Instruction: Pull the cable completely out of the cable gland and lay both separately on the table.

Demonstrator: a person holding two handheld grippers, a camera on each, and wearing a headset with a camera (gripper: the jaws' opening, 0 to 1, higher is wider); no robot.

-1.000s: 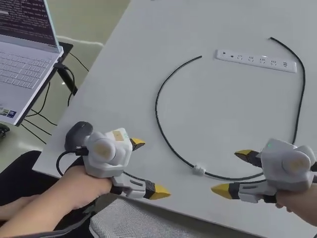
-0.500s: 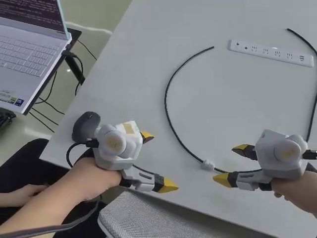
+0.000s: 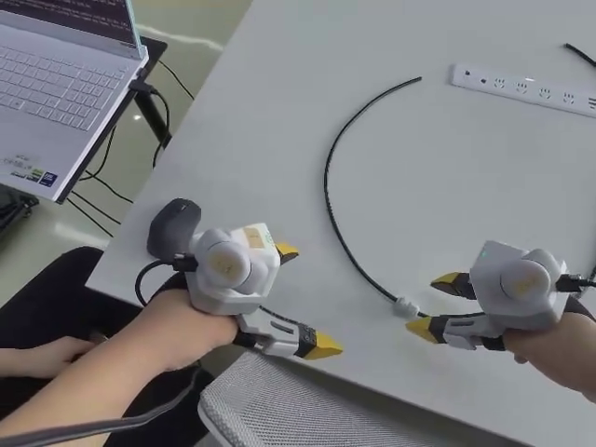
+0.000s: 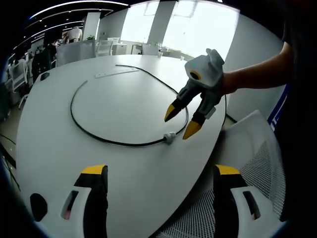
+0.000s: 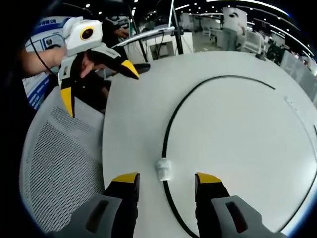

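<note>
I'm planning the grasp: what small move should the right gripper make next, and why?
Probably shut the right gripper on the small white plastic cable gland: it sits between the open jaws' tips, threaded on the thin black cable.

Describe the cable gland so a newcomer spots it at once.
On the white table, follow the arc of thin black cable to the near edge. The small white cable gland sits on it by the right gripper: the only white lump on it.

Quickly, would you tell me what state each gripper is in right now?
Left gripper: open, holding nothing.
Right gripper: open, jaws either side of the cable gland, not gripping.
</note>
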